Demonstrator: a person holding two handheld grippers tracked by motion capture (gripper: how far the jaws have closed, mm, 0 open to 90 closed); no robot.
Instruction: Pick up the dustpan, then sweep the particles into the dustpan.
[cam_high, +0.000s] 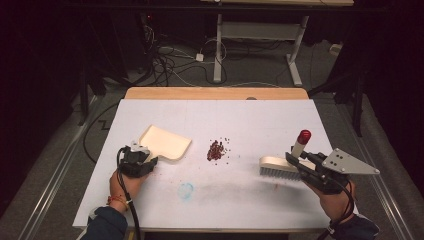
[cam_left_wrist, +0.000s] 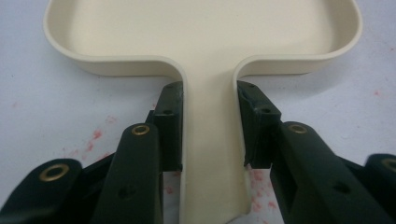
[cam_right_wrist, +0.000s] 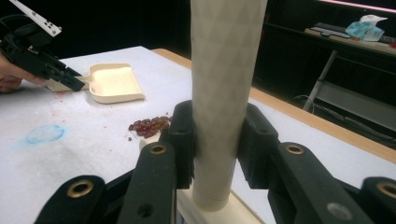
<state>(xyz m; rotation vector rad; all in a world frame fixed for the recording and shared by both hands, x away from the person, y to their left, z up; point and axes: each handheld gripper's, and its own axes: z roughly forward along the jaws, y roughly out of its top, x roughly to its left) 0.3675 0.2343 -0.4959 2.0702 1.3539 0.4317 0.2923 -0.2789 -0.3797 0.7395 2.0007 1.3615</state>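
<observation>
Left claw: pinching cream plastic dustpan handle; your pan may skid.
Right claw: clamps cream bristle brush; dark red beans may scatter off desk.

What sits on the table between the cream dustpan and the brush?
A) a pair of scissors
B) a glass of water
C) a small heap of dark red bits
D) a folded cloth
C: a small heap of dark red bits lies on the white table, with the dustpan to one side and the brush to the other.
</observation>
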